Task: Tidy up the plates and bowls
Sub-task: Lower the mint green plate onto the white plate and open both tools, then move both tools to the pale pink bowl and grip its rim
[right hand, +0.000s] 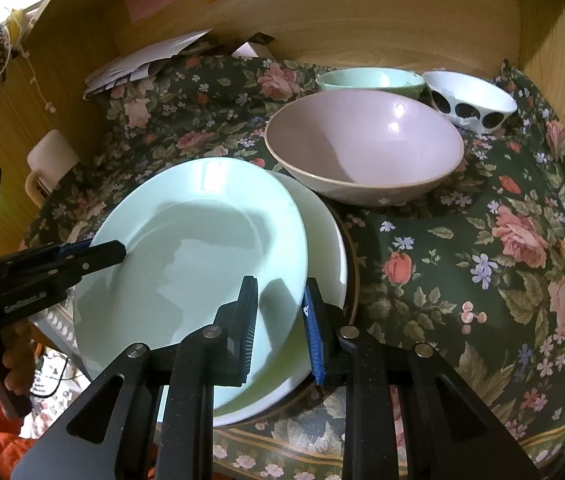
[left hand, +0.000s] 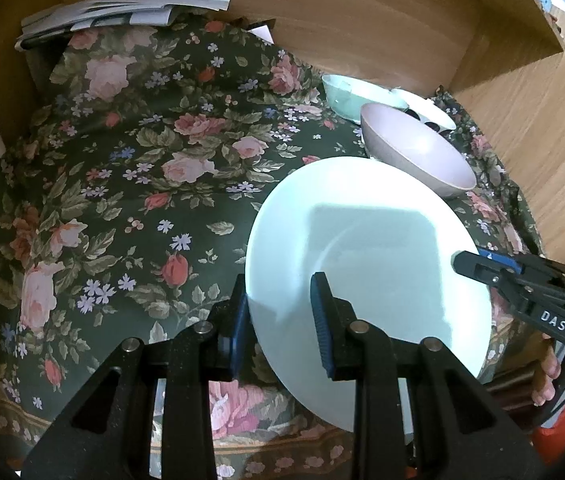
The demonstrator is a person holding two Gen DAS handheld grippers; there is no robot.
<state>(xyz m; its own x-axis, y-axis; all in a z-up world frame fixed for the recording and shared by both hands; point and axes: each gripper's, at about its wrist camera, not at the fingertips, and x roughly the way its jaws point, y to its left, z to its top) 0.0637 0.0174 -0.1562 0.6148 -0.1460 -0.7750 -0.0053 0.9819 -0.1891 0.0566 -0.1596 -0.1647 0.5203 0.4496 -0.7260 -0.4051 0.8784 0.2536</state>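
The pale mint-green round ceramic plate [right hand: 198,248] is held between my two grippers, tilted, its far edge higher than the near one. My left gripper [left hand: 280,320] is nearly closed on the rim nearest it, one pad under the plate and one on top. My right gripper [right hand: 280,330] grips the opposite rim the same way, closed down almost as far as it goes. So the plate spans from one gripper to the other, with each at an end of the same diameter.

Directly beneath it, just past my right gripper's outer pad, lies a cream-white round plate [right hand: 324,240] on a darker gold-rimmed plate [right hand: 352,264], both on the dark floral cloth [left hand: 130,184] covering the worktop. I judge the coming move turns on this: the green plate sits offset towards my left gripper from that stack, so it needs shifting towards the right one before it goes down flat.

Beyond the right gripper stands a large pink bowl [right hand: 366,148], and behind it a small mint bowl [right hand: 368,80] and a white bowl with black dots [right hand: 468,100].

Writing — "DAS" on the right gripper's side in the left view; the lettering on the left gripper's side is too blurred to read.
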